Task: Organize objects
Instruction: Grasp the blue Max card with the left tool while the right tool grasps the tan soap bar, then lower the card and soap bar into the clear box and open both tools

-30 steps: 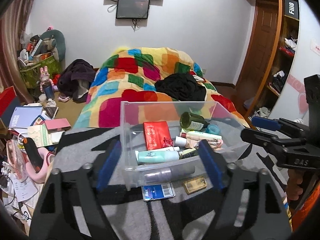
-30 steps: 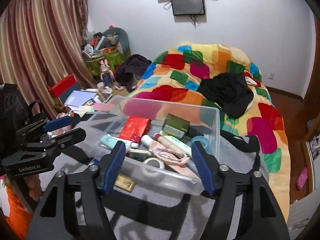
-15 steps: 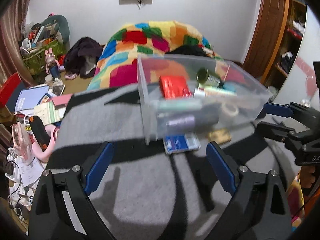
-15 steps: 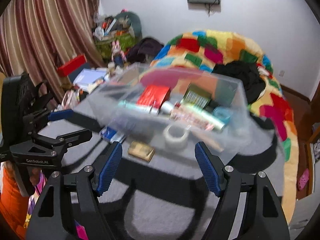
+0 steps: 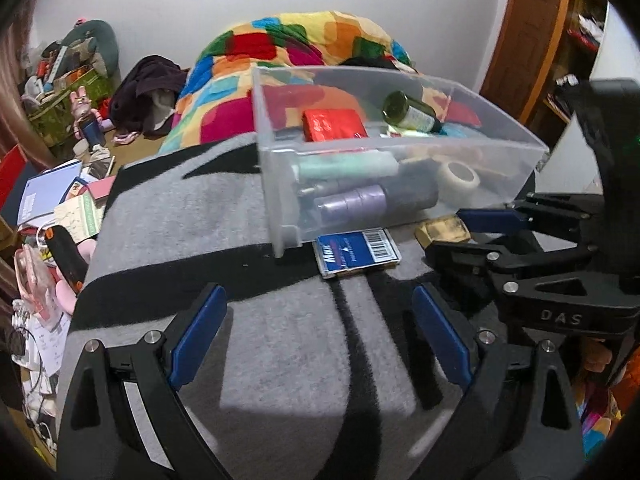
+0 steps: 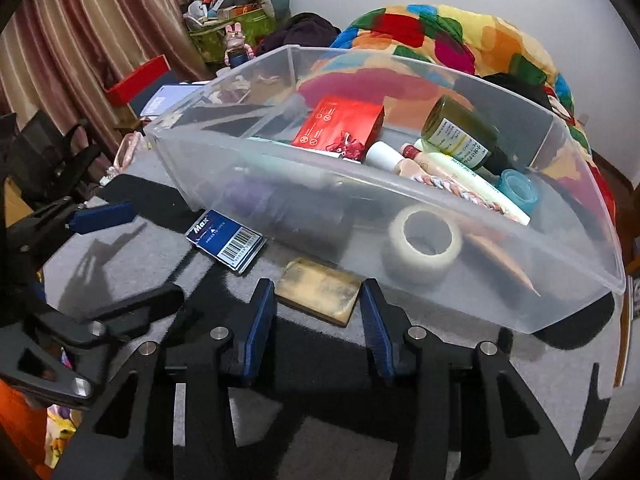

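Right gripper [image 6: 318, 312] now flanks scuffed, worn gold case [image 6: 319, 291].

My jaws are showing matt black plastic arms with blue ribbed pads and shiny metal screws. The bin [image 6: 440, 280] is looking like frosted translucent plastic, smooth. The blanket [image 5: 280, 360] underneath is reading as fuzzy grey-black cloth. The blue box [image 6: 226, 240] is appearing as glossy printed card.

"Max" on blue packet [image 6: 226, 239]; "DAS" on tool [image 5: 560, 316]
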Action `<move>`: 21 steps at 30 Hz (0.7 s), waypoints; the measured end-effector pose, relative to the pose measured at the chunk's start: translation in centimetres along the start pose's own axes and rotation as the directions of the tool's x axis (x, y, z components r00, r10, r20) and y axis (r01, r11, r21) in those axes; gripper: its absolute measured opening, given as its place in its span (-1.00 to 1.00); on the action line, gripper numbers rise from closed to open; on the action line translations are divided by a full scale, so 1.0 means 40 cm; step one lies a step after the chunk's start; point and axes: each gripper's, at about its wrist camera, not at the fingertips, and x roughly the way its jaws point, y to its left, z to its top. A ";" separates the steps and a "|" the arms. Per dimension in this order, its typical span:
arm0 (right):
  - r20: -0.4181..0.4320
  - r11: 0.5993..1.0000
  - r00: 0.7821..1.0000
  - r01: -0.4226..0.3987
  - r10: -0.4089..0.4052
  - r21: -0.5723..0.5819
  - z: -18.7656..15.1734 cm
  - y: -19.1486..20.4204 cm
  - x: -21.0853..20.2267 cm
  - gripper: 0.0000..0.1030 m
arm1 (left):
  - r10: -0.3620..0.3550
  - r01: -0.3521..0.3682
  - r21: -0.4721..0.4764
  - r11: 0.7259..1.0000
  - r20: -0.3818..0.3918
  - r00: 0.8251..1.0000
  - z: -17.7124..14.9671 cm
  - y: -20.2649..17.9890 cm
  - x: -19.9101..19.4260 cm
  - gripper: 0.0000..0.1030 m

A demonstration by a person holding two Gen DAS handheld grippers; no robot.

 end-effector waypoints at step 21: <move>0.104 1.000 0.995 -0.004 0.001 0.026 -0.070 -0.059 -0.110 -0.21 | -0.038 0.037 -0.010 0.999 -0.055 0.998 0.042 -0.051 0.048 -0.05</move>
